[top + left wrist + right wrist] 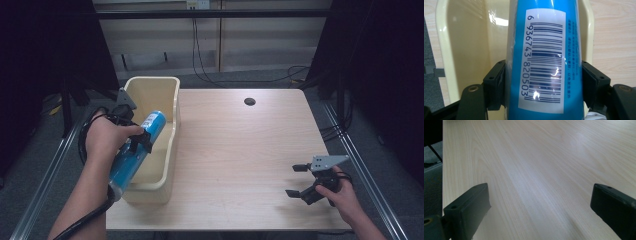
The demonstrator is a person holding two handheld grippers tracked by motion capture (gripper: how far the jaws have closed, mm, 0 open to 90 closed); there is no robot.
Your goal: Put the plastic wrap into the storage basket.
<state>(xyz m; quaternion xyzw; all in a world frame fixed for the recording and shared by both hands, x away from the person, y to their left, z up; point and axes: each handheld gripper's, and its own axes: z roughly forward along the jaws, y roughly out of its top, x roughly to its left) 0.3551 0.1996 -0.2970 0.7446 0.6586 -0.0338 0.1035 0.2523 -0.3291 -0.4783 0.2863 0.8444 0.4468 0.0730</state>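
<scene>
A blue cylindrical bottle with a white barcode label hangs tilted over the cream bin at the table's left edge. My left gripper is shut on the bottle, its black pads pressing both sides. The bin's inner wall lies directly behind the bottle. Near the table's front right corner my right gripper stands open above bare wood, nothing between its fingers.
The light wooden table has a round dark cable hole near its far edge. Metal rails run along both sides of the table. Cables lie on the floor behind it.
</scene>
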